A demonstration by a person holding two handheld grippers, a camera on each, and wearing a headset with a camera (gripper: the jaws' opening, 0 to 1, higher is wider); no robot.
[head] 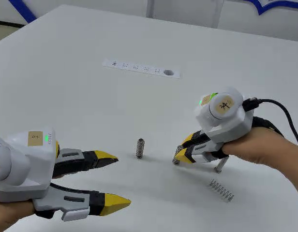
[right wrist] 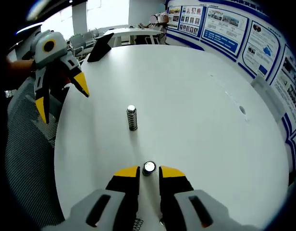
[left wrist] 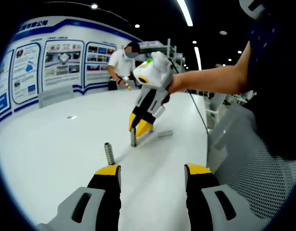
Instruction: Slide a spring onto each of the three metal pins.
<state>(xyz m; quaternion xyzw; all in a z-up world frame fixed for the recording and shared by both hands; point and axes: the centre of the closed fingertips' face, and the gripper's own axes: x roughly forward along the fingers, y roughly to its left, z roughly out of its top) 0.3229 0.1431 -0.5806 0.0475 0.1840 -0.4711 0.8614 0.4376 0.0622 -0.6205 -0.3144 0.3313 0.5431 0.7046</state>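
Spring (left wrist: pixel 133 138), pinched by the right gripper (head: pixel 184 151), seats on pin two (right wrist: pixel 148 167); left gripper (head: pixel 121 180) gapes; loose spring (head: pixel 221 190) needs fetching next.

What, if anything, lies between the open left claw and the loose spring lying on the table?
Nothing visible does. In the head view, bare table runs from the left claw to the loose spring; the right claw sits farther back, at a pin.

The white tabletop (head: pixel 67 87) carries an inset white socket strip (head: pixel 139 68) with a round hole (head: pixel 169 73) at one end. Blue-trimmed posters (left wrist: pixel 56 62) line the wall, a person in a white top (left wrist: pixel 121 65) stands beyond, and a grey mesh chair (left wrist: pixel 253 163) sits alongside.
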